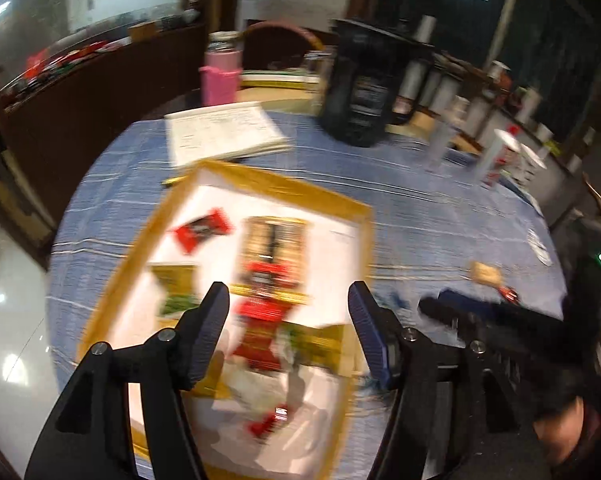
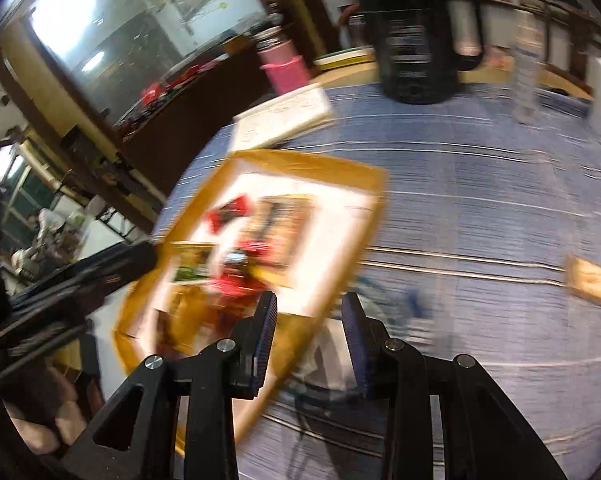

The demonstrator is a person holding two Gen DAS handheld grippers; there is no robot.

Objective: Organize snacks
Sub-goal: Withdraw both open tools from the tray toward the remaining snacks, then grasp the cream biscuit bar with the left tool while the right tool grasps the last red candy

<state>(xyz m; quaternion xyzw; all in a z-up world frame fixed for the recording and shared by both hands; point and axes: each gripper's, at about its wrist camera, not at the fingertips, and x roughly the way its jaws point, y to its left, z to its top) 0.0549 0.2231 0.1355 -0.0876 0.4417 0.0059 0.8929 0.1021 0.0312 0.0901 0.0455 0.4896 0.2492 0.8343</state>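
While blurred, tray [image 1: 364, 216] runs lengthwise away from camera.

a lived-in home dining room: blue tablecloth [image 1: 420, 216], pink flask [image 1: 219, 76], glass-fronted cabinet [image 1: 60, 12].

Snack packets [image 1: 264, 280] lie inside the tray [image 1: 364, 216] on the tabletop [image 1: 440, 208]; papers [image 1: 224, 132] behind it, another packet [image 1: 486, 273] lies right.
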